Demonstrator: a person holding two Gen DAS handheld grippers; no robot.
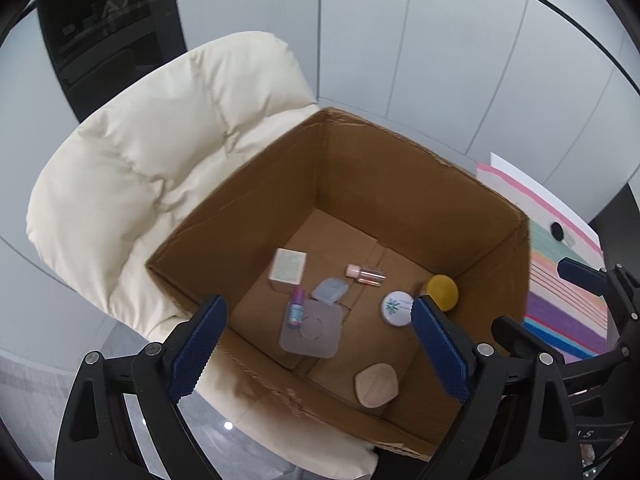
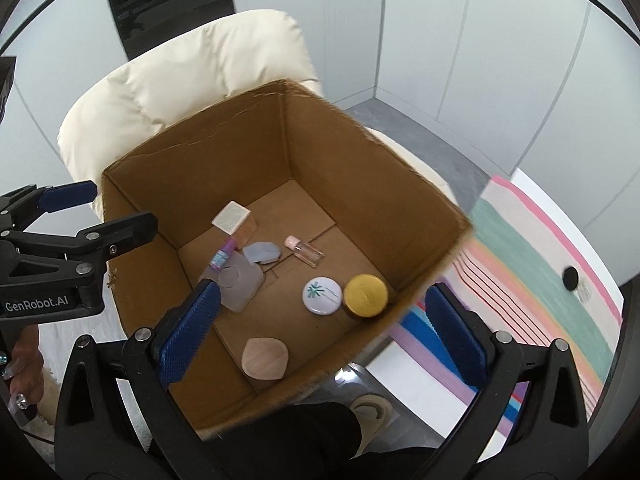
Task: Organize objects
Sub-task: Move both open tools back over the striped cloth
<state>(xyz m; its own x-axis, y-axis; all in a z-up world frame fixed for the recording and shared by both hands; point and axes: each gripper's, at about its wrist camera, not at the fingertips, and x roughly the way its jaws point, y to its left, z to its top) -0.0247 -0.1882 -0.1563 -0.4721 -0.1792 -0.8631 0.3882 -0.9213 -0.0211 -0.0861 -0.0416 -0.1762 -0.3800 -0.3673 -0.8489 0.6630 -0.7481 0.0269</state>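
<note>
An open cardboard box (image 1: 400,184) (image 2: 360,168) stands on a cream padded chair (image 1: 152,152) (image 2: 180,76). On its floor lie several small items: a white cube box (image 1: 288,266) (image 2: 232,218), a small pink-capped bottle (image 1: 366,274) (image 2: 304,251), a purple tube (image 1: 296,312) (image 2: 222,258), a clear flat lid (image 1: 312,332) (image 2: 240,284), a white round tin (image 1: 397,308) (image 2: 322,295), a yellow round tin (image 1: 442,292) (image 2: 366,295) and a beige pad (image 1: 376,384) (image 2: 265,357). My left gripper (image 1: 316,344) (image 2: 104,208) is open and empty above the box's near edge. My right gripper (image 2: 324,340) (image 1: 552,296) is open and empty above the box's right corner.
A striped multicolour mat (image 1: 560,280) (image 2: 540,280) lies on a white surface right of the box, with a small black round thing (image 1: 556,231) (image 2: 570,278) on it. Grey wall panels stand behind. A dark panel (image 1: 112,20) stands at the far left.
</note>
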